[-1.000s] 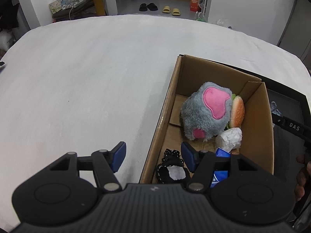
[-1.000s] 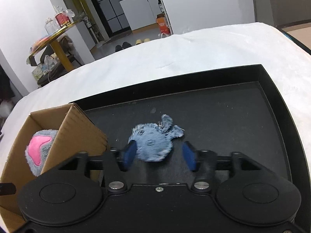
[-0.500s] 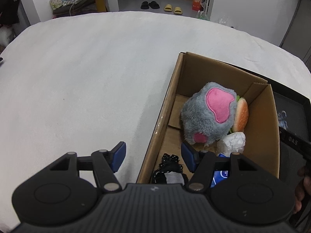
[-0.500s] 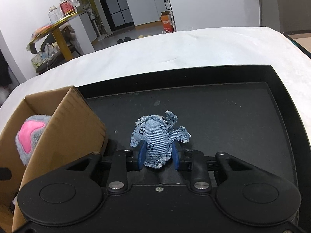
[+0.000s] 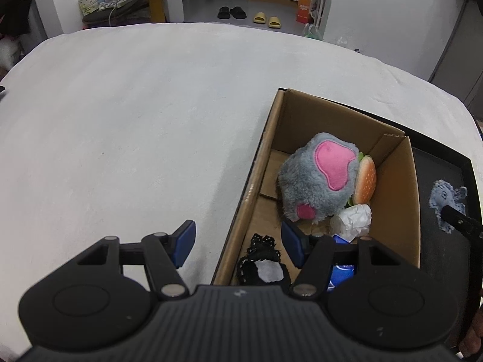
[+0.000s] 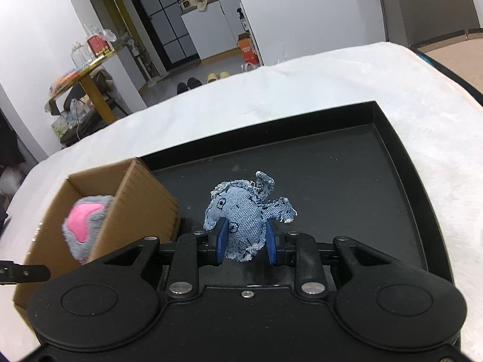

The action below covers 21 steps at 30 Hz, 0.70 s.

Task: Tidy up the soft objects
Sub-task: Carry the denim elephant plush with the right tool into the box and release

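Denim toy (image 6: 241, 220) pinched in right claw (image 6: 245, 242), grip clear only in right view

Just ahead of the left gripper (image 5: 238, 242), its own black body covers the near end of the cardboard box (image 5: 412, 199), so the black lace-edged item (image 5: 262, 264) and a blue packet (image 5: 342, 274) show only in part and what they are cannot be told. Farther along the box, the gray and pink plush (image 5: 317, 179) hides most of the burger toy (image 5: 366, 179). Between the right gripper (image 6: 245, 242) pads the lower part of the denim toy (image 6: 241, 211) is hidden, and to that gripper's left the box wall conceals all but the top of the plush.
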Each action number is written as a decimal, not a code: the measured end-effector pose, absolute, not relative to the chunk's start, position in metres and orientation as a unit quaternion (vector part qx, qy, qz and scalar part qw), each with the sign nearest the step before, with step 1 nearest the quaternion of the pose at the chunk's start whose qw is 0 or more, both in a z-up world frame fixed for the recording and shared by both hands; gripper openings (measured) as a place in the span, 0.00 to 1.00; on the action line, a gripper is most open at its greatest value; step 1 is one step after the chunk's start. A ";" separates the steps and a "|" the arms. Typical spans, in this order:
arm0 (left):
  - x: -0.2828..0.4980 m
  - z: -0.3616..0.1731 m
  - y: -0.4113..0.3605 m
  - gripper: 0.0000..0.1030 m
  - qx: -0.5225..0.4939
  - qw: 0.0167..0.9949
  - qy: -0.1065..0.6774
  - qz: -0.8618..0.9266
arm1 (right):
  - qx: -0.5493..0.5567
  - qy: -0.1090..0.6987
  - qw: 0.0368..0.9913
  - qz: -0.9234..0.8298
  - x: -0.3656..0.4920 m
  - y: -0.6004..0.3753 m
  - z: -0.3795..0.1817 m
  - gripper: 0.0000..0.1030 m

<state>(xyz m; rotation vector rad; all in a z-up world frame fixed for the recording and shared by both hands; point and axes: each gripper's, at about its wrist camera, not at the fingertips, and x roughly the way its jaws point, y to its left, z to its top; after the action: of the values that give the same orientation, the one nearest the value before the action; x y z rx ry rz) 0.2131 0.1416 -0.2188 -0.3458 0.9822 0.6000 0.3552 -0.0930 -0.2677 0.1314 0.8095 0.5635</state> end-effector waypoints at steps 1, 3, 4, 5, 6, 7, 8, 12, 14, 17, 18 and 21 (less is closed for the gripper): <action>0.212 -0.217 0.141 0.59 -0.163 0.825 0.461 0.283 | 0.064 0.386 0.879 0.272 0.353 -0.094 -0.265 0.25; 0.208 -0.215 0.142 0.59 -0.163 0.827 0.459 0.281 | 0.066 0.380 0.880 0.277 0.347 -0.095 -0.256 0.25; 0.206 -0.214 0.142 0.59 -0.164 0.827 0.459 0.280 | 0.068 0.377 0.881 0.278 0.344 -0.096 -0.252 0.25; 0.204 -0.213 0.143 0.59 -0.165 0.827 0.458 0.280 | 0.070 0.372 0.882 0.282 0.341 -0.096 -0.246 0.25; 0.202 -0.211 0.143 0.59 -0.166 0.827 0.458 0.280 | 0.072 0.368 0.883 0.284 0.339 -0.094 -0.241 0.25; 0.200 -0.209 0.143 0.59 -0.166 0.828 0.457 0.278 | 0.075 0.362 0.884 0.285 0.337 -0.094 -0.235 0.25; 0.199 -0.208 0.143 0.59 -0.165 0.829 0.456 0.277 | 0.077 0.357 0.886 0.287 0.335 -0.094 -0.230 0.25; 0.192 -0.202 0.144 0.59 -0.162 0.833 0.454 0.273 | 0.089 0.341 0.888 0.297 0.328 -0.093 -0.211 0.25; 0.189 -0.201 0.145 0.59 -0.166 0.834 0.452 0.268 | 0.096 0.336 0.885 0.307 0.324 -0.090 -0.205 0.25; 0.184 -0.199 0.146 0.59 -0.171 0.836 0.450 0.265 | 0.101 0.333 0.880 0.323 0.321 -0.082 -0.200 0.25; 0.183 -0.199 0.147 0.59 -0.172 0.837 0.449 0.264 | 0.101 0.333 0.878 0.328 0.319 -0.080 -0.199 0.26; 0.180 -0.199 0.149 0.59 -0.178 0.837 0.448 0.259 | 0.101 0.336 0.870 0.347 0.314 -0.068 -0.199 0.26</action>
<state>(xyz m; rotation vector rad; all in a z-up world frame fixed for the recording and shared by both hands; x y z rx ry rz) 0.1795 0.1493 -0.1989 -0.3763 0.9473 0.5480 0.3138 -0.0684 -0.1993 0.2105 0.7031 0.7257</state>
